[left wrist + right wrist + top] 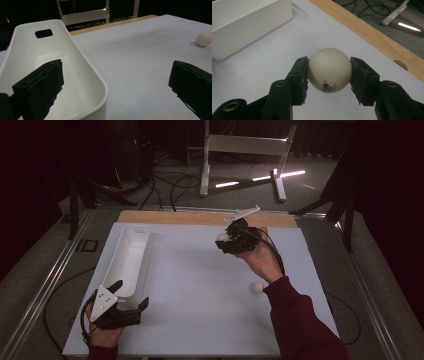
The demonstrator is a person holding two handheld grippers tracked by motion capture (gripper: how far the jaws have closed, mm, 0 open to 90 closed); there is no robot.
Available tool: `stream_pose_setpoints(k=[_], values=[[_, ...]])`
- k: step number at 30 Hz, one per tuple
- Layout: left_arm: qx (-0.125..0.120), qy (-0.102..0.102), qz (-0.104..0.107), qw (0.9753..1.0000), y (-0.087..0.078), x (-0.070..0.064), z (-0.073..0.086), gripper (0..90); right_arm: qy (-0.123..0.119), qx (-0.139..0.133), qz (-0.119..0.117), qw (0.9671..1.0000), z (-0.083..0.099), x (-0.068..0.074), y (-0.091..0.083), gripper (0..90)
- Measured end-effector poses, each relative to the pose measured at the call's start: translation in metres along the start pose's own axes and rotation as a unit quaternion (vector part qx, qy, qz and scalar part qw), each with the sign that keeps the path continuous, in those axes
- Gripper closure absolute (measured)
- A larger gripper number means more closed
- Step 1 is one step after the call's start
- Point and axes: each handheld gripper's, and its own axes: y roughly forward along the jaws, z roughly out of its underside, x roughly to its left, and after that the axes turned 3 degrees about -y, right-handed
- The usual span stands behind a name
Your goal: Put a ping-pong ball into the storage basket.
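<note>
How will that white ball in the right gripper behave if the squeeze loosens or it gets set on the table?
The ball looks like a table-tennis ball, so probably very light. The right gripper holds it by two small contact patches on a smooth round surface, so it may slip out easily. On the flat table it would likely roll.

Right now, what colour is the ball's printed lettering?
Red and black on the ball; right gripper view.

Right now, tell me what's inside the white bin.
The white bin looks empty: bare floor and walls. The left gripper's near jaw covers part of its floor.
</note>
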Motion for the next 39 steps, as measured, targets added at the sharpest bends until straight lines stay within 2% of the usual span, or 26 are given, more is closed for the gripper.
stream_pose_setpoints(k=[13,25,39], values=[[0.0,0.0,0.0,1.0,0.0,0.0,0.0,0.2,-0.015,0.004,-0.002,0.9999,-0.012,0.009,0.007,50.3],[0.0,0.0,0.001,1.0,0.0,0.0,0.0,0.2,0.0,-0.003,-0.011,0.9999,-0.019,0.011,0.013,50.3],[-0.001,0.001,0.001,1.0,0.0,0.0,0.0,0.2,-0.007,-0.003,-0.017,0.9998,-0.029,0.021,0.02,50.3]])
